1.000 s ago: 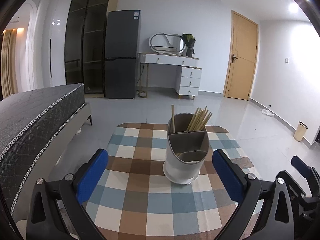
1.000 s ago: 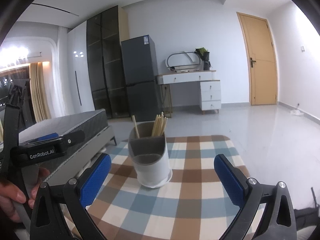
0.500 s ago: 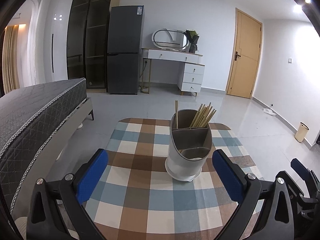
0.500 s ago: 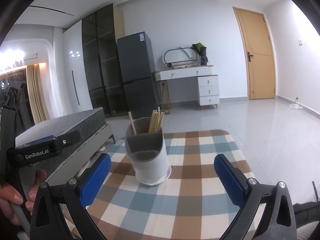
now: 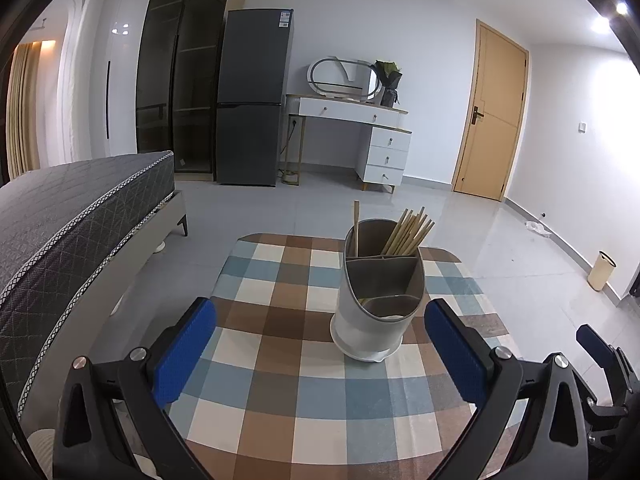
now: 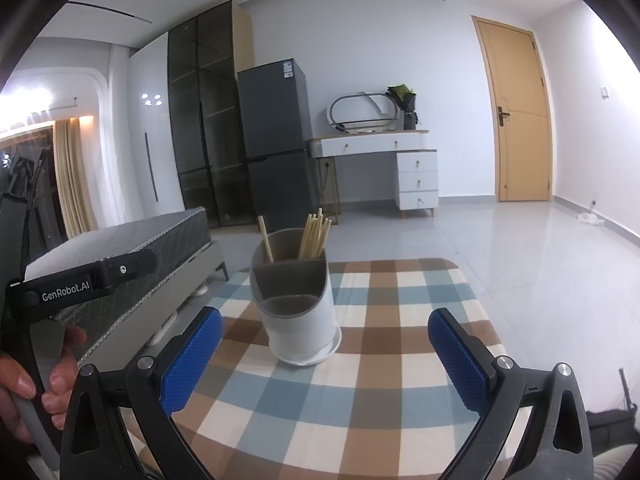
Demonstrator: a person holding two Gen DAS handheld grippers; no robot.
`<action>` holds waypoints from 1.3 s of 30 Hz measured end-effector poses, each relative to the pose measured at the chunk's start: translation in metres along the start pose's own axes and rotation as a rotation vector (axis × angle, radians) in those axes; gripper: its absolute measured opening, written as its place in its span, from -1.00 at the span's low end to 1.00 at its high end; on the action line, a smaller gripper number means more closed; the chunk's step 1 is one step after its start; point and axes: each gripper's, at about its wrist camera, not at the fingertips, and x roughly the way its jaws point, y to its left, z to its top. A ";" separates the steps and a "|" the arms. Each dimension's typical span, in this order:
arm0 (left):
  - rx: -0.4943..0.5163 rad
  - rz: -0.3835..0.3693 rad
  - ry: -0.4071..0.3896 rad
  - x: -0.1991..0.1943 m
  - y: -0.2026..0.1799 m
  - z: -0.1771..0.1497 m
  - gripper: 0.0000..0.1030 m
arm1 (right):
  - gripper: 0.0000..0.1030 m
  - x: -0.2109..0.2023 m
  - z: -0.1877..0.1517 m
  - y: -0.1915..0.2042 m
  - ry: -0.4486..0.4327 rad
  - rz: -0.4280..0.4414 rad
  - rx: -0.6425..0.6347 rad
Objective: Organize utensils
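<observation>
Both my grippers hang wide and empty: the left gripper [image 5: 320, 354] and the right gripper [image 6: 325, 356] each frame the checked tablecloth [image 5: 280, 320] low in the picture. The utensil holder [image 5: 378, 292] stands just right of centre in the left view. A chopstick bundle [image 5: 408, 232] fills one rear compartment and a single chopstick [image 5: 356, 222] the other. I judge sorting nearly finished. If I move that stray stick, I'd approach from above, pinch high, and lift straight to avoid tipping the holder.
</observation>
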 end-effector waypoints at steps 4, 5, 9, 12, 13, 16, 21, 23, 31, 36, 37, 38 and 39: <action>0.003 0.013 -0.001 0.001 0.000 0.001 0.96 | 1.00 0.001 -0.001 0.000 0.004 -0.002 -0.002; 0.003 0.013 -0.004 0.001 -0.001 0.001 0.96 | 1.00 0.002 -0.002 0.000 0.007 -0.002 -0.002; -0.001 0.011 -0.004 0.001 0.000 0.000 0.96 | 1.00 0.003 -0.003 0.002 0.013 -0.001 -0.005; -0.004 0.015 -0.004 0.001 0.000 0.001 0.96 | 1.00 0.005 -0.003 0.003 0.016 0.000 -0.008; -0.006 0.015 -0.004 0.001 0.001 0.000 0.96 | 1.00 0.005 -0.004 0.003 0.016 0.000 -0.008; -0.010 0.016 -0.002 0.002 0.001 0.001 0.96 | 1.00 0.005 -0.004 0.003 0.017 0.000 -0.008; -0.016 0.017 0.006 0.003 0.003 0.001 0.96 | 1.00 0.005 -0.005 0.003 0.018 -0.001 -0.009; -0.018 0.017 0.009 0.003 0.003 0.001 0.96 | 1.00 0.005 -0.005 0.003 0.019 -0.001 -0.009; -0.014 0.008 0.020 0.005 0.001 0.001 0.96 | 1.00 0.006 -0.005 0.004 0.019 -0.001 -0.010; -0.015 0.007 0.020 0.005 0.001 0.001 0.96 | 1.00 0.005 -0.005 0.004 0.018 -0.001 -0.013; -0.017 0.007 0.020 0.005 0.001 0.001 0.96 | 1.00 0.006 -0.007 0.004 0.018 0.000 -0.014; -0.017 0.007 0.021 0.005 0.001 0.001 0.96 | 1.00 0.006 -0.007 0.005 0.019 0.000 -0.015; -0.015 0.008 0.022 0.005 0.001 0.001 0.96 | 1.00 0.006 -0.008 0.005 0.019 0.000 -0.016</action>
